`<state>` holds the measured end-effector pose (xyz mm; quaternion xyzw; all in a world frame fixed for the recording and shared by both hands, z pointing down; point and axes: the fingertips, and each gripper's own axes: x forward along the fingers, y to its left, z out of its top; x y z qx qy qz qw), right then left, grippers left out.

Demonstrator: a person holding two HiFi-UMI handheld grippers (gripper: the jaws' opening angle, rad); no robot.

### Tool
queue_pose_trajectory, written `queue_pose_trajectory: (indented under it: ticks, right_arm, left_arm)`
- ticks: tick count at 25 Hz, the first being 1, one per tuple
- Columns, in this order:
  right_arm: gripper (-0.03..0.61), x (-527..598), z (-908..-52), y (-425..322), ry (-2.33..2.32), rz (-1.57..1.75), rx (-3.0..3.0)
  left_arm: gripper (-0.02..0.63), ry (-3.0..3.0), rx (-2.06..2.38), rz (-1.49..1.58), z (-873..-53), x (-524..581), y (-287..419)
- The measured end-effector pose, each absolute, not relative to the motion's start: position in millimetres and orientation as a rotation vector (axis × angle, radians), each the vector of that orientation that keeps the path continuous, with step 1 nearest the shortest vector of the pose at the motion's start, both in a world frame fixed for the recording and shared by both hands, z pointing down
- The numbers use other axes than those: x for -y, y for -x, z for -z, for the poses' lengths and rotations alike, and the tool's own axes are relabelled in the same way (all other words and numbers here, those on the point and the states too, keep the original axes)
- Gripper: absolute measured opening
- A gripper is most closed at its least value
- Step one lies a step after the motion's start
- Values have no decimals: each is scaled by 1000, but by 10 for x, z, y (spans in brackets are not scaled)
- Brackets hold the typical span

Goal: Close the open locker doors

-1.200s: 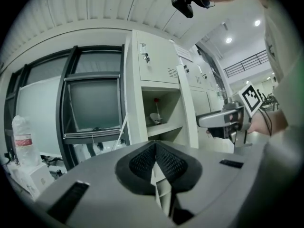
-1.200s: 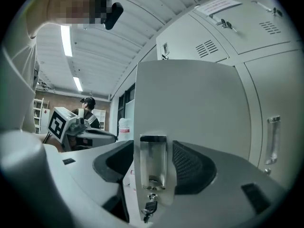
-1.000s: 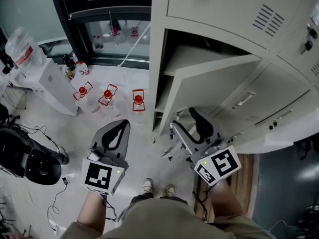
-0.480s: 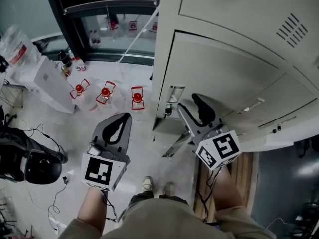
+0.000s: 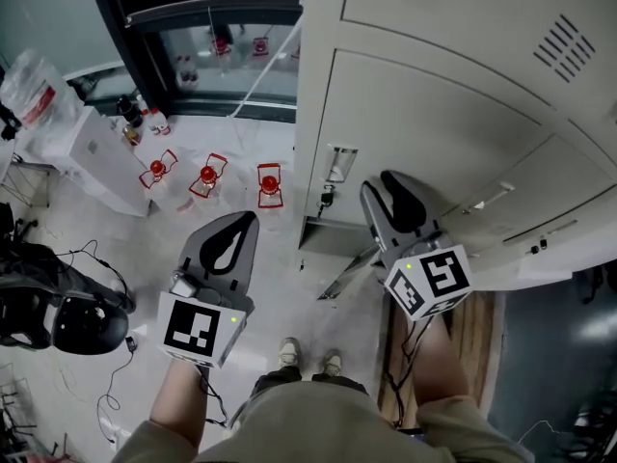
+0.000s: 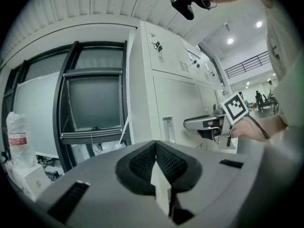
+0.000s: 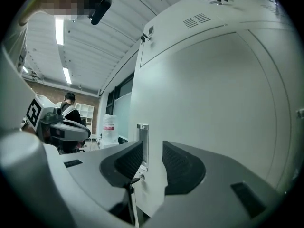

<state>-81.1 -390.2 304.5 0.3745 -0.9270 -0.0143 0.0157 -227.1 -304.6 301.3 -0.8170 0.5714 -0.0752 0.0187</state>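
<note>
While the right gripper's [image 5: 383, 185] jaws close on nothing, its tips sit against the locker door [image 5: 434, 128], which lies about flush with the locker bank [image 5: 318, 27].
The door hides its compartment, so no contents show, and I cannot tell whether it has latched. The door's latch plate [image 5: 336, 165] stands near its left edge and shows through the gap between the right jaws. Under the door, at the bank's foot, a dark opening [image 5: 328, 231] shows. The left gripper [image 5: 241, 228] hangs left of the bank over the floor, jaws clenched and empty. Three red-topped items in red wire stands [image 5: 208, 177] sit on the floor, left of the bank.
</note>
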Motion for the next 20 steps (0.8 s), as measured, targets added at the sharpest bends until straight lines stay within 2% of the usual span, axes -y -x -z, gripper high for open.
queue_pose_trajectory:
  ticks: [8, 20]
  right_arm:
    - [115, 3356, -2484, 545, -1133, 127, 2979]
    - [27, 2422, -2132, -202, -1170, 164, 3006]
  left_arm:
    - [6, 2486, -1743, 177, -2606, 2751, 2063]
    - [6, 2470, -1644, 150, -2235, 2090, 1467]
